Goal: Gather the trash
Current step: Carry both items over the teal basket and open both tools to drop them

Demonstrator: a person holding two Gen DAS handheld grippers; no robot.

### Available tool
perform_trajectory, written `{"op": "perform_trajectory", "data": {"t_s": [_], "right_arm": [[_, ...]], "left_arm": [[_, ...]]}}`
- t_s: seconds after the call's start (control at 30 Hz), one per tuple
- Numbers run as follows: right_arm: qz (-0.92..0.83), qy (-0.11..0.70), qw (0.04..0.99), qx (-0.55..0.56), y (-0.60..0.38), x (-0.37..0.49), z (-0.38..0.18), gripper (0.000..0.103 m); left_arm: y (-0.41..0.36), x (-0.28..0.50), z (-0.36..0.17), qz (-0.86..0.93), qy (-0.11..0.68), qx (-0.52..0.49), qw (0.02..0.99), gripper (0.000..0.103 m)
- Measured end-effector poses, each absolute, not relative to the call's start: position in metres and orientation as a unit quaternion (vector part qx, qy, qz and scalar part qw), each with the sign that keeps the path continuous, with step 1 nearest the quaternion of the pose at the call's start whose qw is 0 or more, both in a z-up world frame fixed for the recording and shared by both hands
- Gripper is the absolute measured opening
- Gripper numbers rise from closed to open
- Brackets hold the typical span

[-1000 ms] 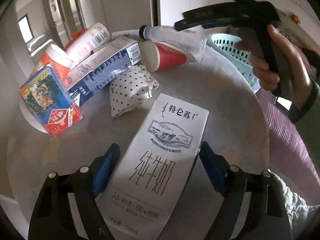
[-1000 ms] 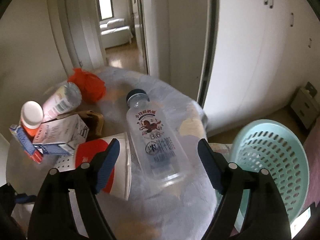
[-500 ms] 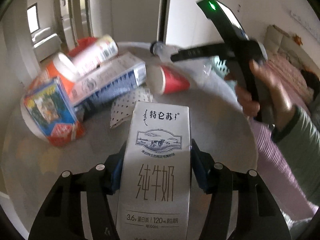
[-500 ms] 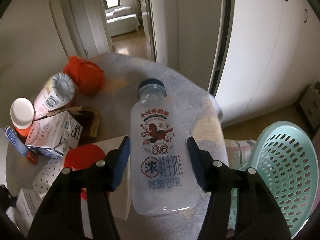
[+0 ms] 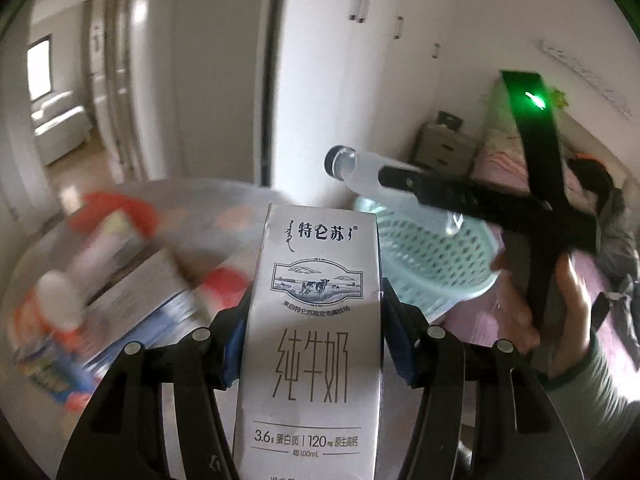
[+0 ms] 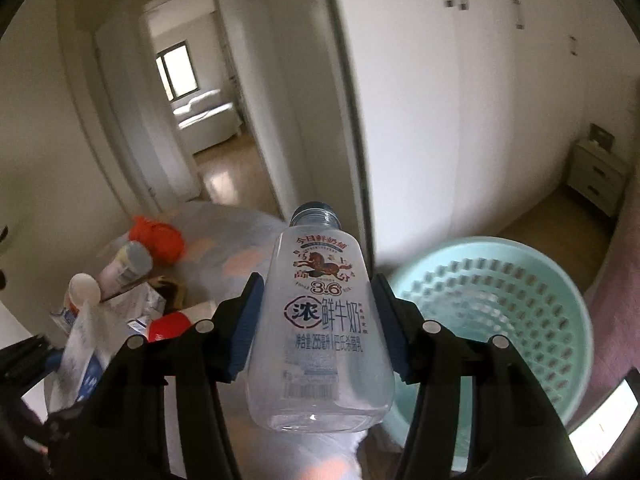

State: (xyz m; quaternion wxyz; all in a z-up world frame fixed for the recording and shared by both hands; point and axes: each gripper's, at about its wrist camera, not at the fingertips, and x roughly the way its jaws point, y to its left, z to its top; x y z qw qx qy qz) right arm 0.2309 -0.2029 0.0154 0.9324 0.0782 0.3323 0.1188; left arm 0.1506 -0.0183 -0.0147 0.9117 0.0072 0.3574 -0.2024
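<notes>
A silver-white milk carton (image 5: 316, 280) with a cow picture stands upright between the blue pads of my left gripper (image 5: 316, 332), which is shut on it and holds it above the table. My right gripper (image 6: 318, 332) is shut on a clear plastic milk bottle (image 6: 320, 272) with a dark cap and a horse label, held cap forward in the air. In the left wrist view that bottle (image 5: 360, 168) hangs over the mint green basket (image 5: 432, 256), gripped by the right gripper's black fingers (image 5: 460, 196), with a person's hand (image 5: 560, 304) on the handle.
The round grey table (image 6: 224, 248) carries blurred trash: a red paper cup (image 6: 168, 326), a blue and white carton (image 5: 152, 296), an orange bottle with a white cap (image 6: 82, 288) and a red bag (image 6: 156, 236). The perforated basket (image 6: 500, 320) stands on the right beside the table.
Both grippers closed on their items, the left on the carton and the right on the bottle. Both then lifted them off the table and swung them right, toward the basket.
</notes>
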Motion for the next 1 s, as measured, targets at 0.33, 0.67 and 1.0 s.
{"op": "perform_trajectory", "data": {"t_s": [0.33,0.67,1.0], "right_arm": [[-0.004,0.358,0.923,0.139,-0.308,0.2,-0.006,0.052],[-0.058,0.407,0.9,0.147,-0.338,0.189,-0.052,0.052],[-0.065,0.419,0.89,0.166,-0.35,0.183,-0.061,0.053]], "left_arm": [[-0.12,0.218,-0.023,-0.276,0.377,0.001,0.884,0.055],[-0.198,0.262,-0.087,-0.28,0.45,0.009,0.848,0.056],[-0.198,0.261,-0.102,-0.266,0.463,-0.006,0.845,0.075]]}}
